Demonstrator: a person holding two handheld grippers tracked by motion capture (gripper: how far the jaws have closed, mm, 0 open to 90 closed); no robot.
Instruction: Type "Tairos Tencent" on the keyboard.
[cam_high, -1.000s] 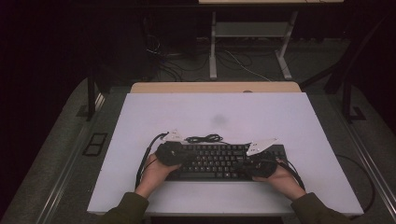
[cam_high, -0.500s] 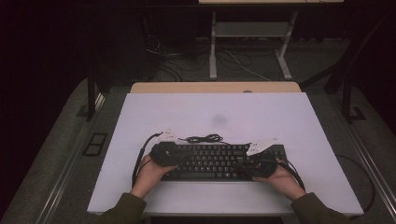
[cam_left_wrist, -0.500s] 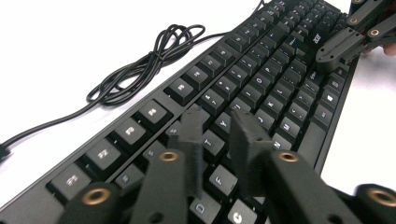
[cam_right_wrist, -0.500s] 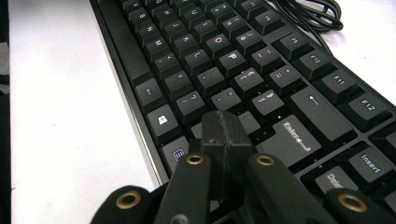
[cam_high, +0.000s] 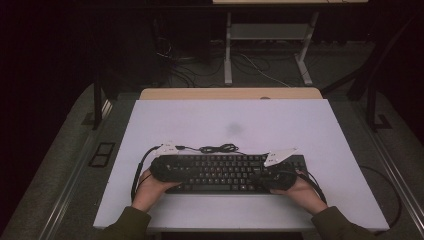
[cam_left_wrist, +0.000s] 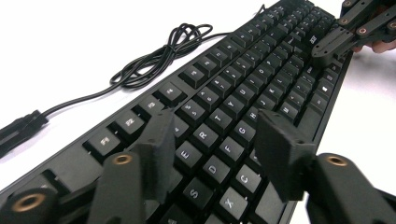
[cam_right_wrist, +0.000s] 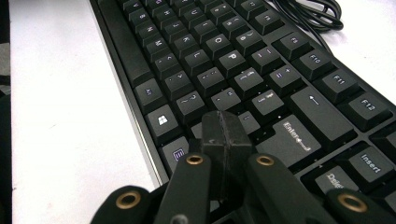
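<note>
While a black keyboard (cam_high: 227, 173) lies near the white table's (cam_high: 240, 120) front edge, the left gripper (cam_left_wrist: 215, 140) hovers above its left keys, jaws just spreading, empty. The right gripper (cam_right_wrist: 226, 133), pads clenched together, seemingly touches right-hand keys.

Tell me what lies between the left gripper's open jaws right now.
In the left gripper view, the keyboard's letter keys show in the gap of the left gripper; the jaws, just opening, grip nothing.

Olive sleeves (cam_high: 127, 224); black tools with brass screws (cam_left_wrist: 122, 159) and grey three-cornered plates (cam_high: 280, 156).
</note>
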